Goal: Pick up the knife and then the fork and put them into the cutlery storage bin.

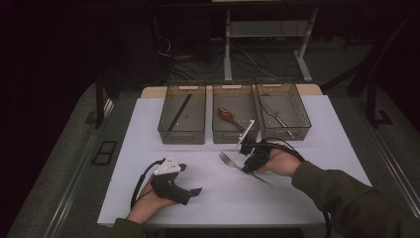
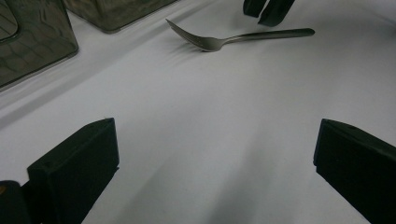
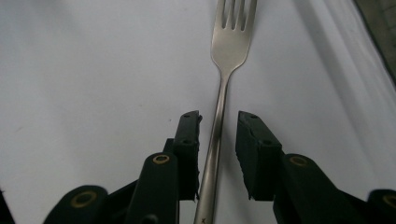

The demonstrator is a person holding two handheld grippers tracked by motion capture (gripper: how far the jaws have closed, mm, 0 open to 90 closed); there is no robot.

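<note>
A metal fork (image 1: 229,160) lies on the white table (image 1: 143,148), tines pointing away to the left. My right gripper (image 1: 246,166) is set low over its handle. In the right gripper view the handle of the fork (image 3: 229,46) runs between the jaws of the right gripper (image 3: 219,122); it lies close to the left jaw and a gap shows on the right, so the gripper is open. My left gripper (image 1: 190,179) rests in a hand near the front left, wide open with nothing between the jaws. The left gripper view looks past the left gripper (image 2: 215,135) to the fork (image 2: 233,39) and the right gripper (image 2: 266,9).
Three clear grey bins stand in a row at the back. The left bin (image 1: 181,135) holds a thin black stick, the middle bin (image 1: 230,135) a red-brown spoon (image 1: 227,115), the right bin (image 1: 285,133) a metal utensil. The table's front edge runs close to both forearms.
</note>
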